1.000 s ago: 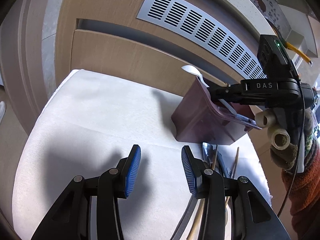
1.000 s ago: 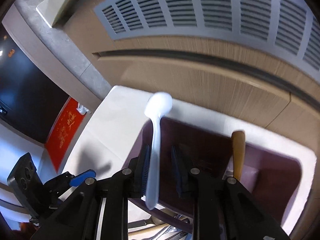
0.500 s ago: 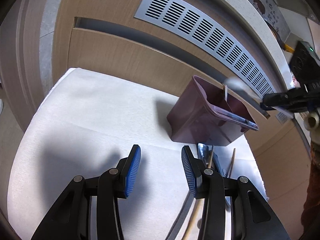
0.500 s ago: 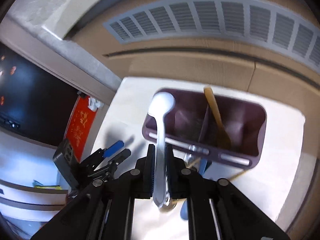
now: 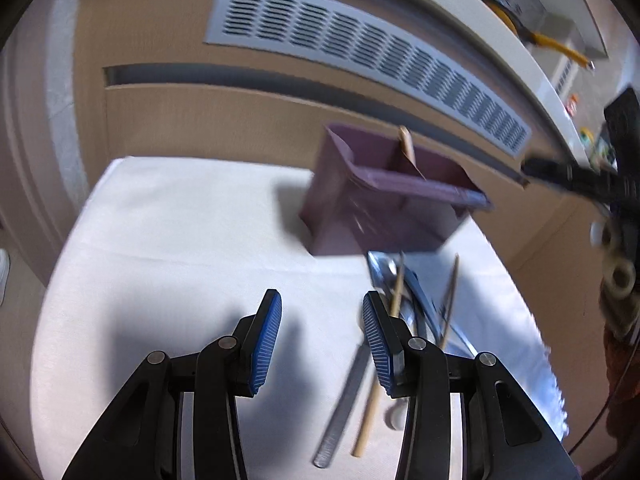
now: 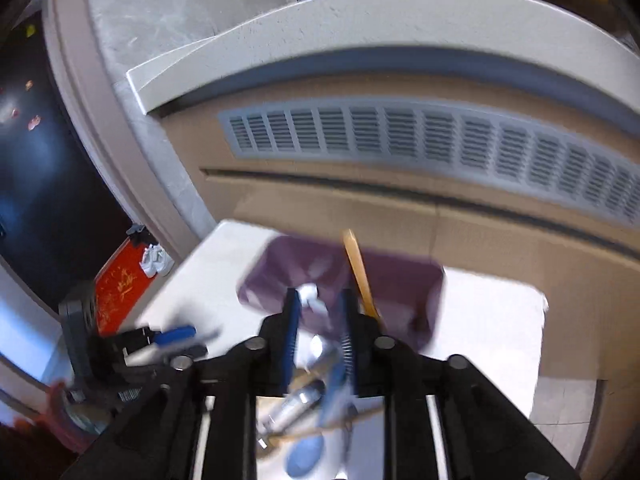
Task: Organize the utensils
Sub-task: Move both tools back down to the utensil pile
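The left gripper (image 5: 322,334) hangs over the white cloth (image 5: 180,240), jaws apart and empty. Loose utensils (image 5: 404,312) lie at its 1 o'clock; the purple caddy (image 5: 372,216) stands beyond, before a wooden cabinet (image 5: 208,120) and grey vent (image 5: 360,52). The right gripper (image 6: 320,332) has its jaws parted, a blurred white spoon (image 6: 310,296) between them above the caddy; I cannot tell whether the pads touch it.

Both fisheye views bend at the edges; the right wrist view is motion-blurred, with soft shadows on the white cloth (image 5: 180,240).
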